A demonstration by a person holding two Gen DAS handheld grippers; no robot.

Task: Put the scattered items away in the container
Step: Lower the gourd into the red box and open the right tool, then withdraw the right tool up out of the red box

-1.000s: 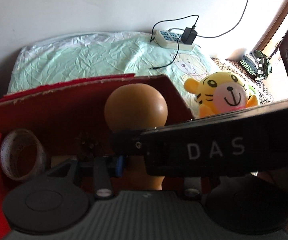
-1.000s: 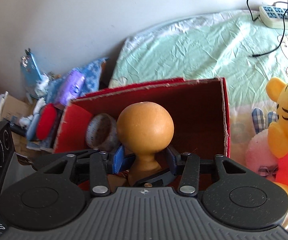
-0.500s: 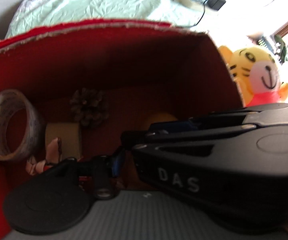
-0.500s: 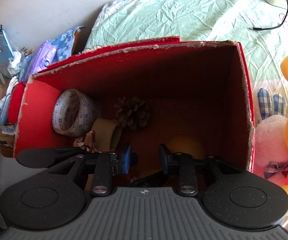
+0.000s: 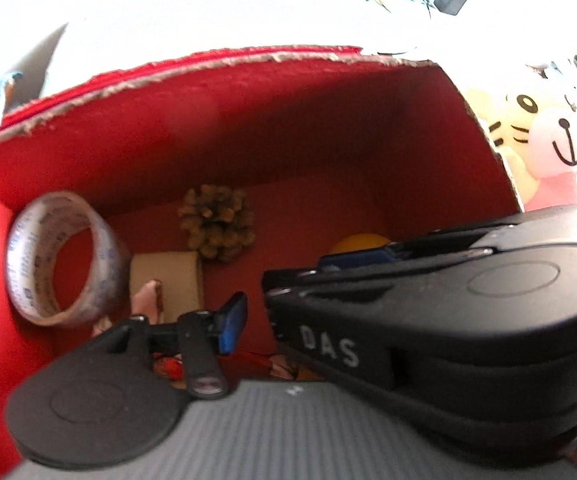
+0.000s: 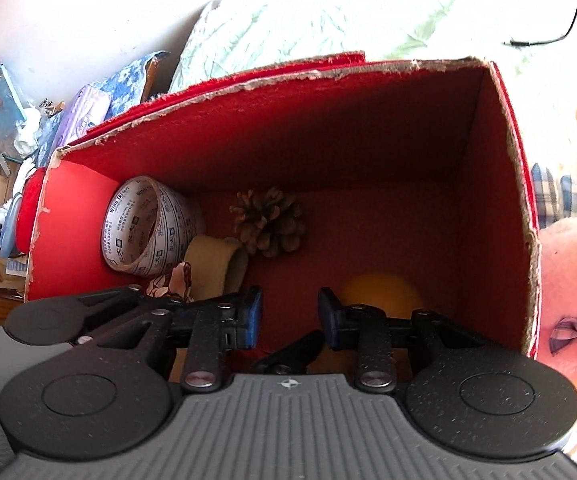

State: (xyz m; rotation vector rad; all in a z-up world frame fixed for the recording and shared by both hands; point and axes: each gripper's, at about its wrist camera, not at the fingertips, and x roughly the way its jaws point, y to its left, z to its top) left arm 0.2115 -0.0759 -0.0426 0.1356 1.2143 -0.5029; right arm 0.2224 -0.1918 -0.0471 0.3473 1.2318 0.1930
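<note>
Two hand-held grippers point down into the red cardboard box, which stands on a bed covered by a pale green sheet.

Contents of the box, from left to right in the right wrist view:
- A roll of printed tape stands on edge against the left wall.
- A short cardboard tube lies just beside the tape, touching it.
- A pine cone rests on the floor near the rear wall.
- A yellow-orange wooden gourd lies on the floor toward the right wall, partly hidden by the fingers.

Right hand-held gripper: the jaws stand apart with a clear gap and grip nothing. The gourd lies just beyond the right finger, free of the jaws.

Left hand-held gripper: only its left finger, with a blue pad, shows in the left wrist view. The body of the right hand-held gripper, marked "DAS", covers the other finger, so the opening cannot be determined.

Outside the box, past its right wall, sits a yellow plush tiger.
</note>
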